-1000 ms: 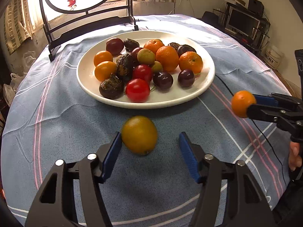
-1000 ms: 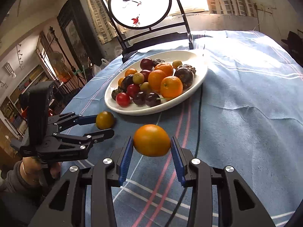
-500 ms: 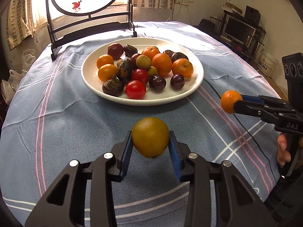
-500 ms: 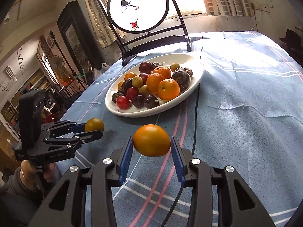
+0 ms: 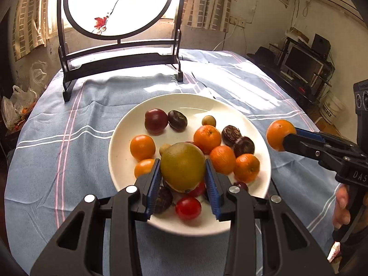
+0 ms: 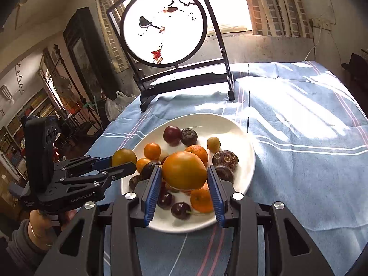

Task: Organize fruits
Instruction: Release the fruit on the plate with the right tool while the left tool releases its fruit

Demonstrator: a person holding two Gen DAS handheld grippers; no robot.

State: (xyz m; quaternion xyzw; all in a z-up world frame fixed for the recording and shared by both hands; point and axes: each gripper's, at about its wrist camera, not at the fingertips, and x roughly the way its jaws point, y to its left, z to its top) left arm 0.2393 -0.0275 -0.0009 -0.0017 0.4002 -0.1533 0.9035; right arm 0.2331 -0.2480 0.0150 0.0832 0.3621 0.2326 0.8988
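Yellow-green fruit (image 5: 182,165) clamped in left claw (image 5: 183,176); orange fruit (image 6: 184,170) clamped in right claw (image 6: 185,179); both above plate (image 5: 119,161).

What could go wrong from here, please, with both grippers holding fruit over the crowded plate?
1. The left gripper holds a greenish-yellow fruit above piled fruit; released there, it may roll, perhaps off the white plate.
2. The right gripper carries an orange fruit close to the left one; the two tools could bump.
3. A fruit set down hard might knock the red tomato near the rim onto the tablecloth.
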